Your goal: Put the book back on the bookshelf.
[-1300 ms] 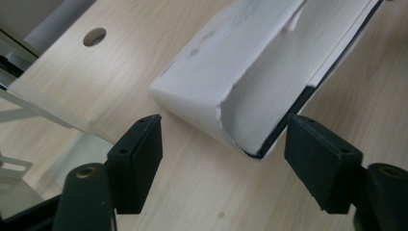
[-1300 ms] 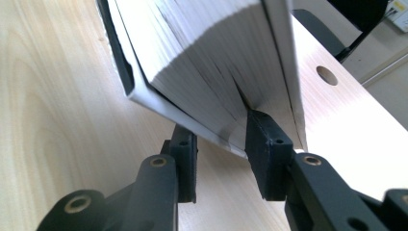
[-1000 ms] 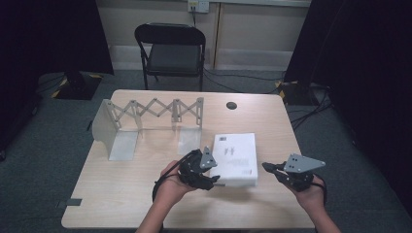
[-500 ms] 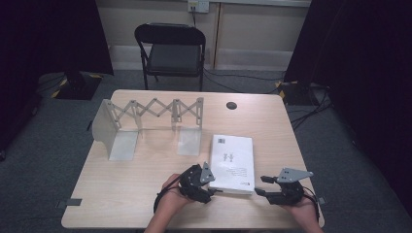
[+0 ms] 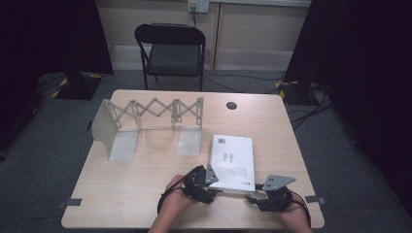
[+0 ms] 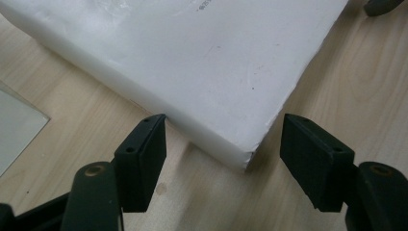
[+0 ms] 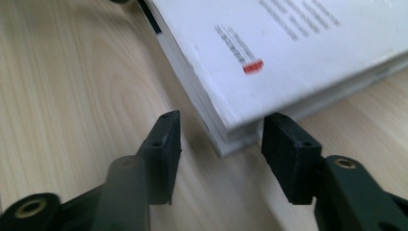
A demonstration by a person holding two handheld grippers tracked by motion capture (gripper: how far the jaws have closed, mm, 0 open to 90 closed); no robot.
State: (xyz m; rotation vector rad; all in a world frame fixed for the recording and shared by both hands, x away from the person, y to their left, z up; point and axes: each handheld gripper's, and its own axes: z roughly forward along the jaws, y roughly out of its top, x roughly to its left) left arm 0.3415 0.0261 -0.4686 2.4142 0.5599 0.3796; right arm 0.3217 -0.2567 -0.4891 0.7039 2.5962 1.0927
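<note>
At the near edge of the wooden table [image 5: 145,194], a person's two hands came in from below, each holding a black two-jaw gripper; the left gripper [image 5: 212,190] sat at the near left corner of a white book [image 5: 233,160], its jaws spread wide with that corner between them, neither jaw pressing on it; the right gripper [image 5: 252,198] sat at the book's near right corner, jaws likewise wide apart and straddling the corner, the right-hand jaw just beside the page edges. The book lay flat on the right half of the table, cover up, with small print and a red mark [image 7: 253,66] near its near right corner. Farther back and to the left stood an expanding bookrack [image 5: 148,124] with clear end plates; beyond it to the right, a round dark hole [image 5: 231,105] in the tabletop; past the far edge of the table stood a black folding chair [image 5: 171,51].
</note>
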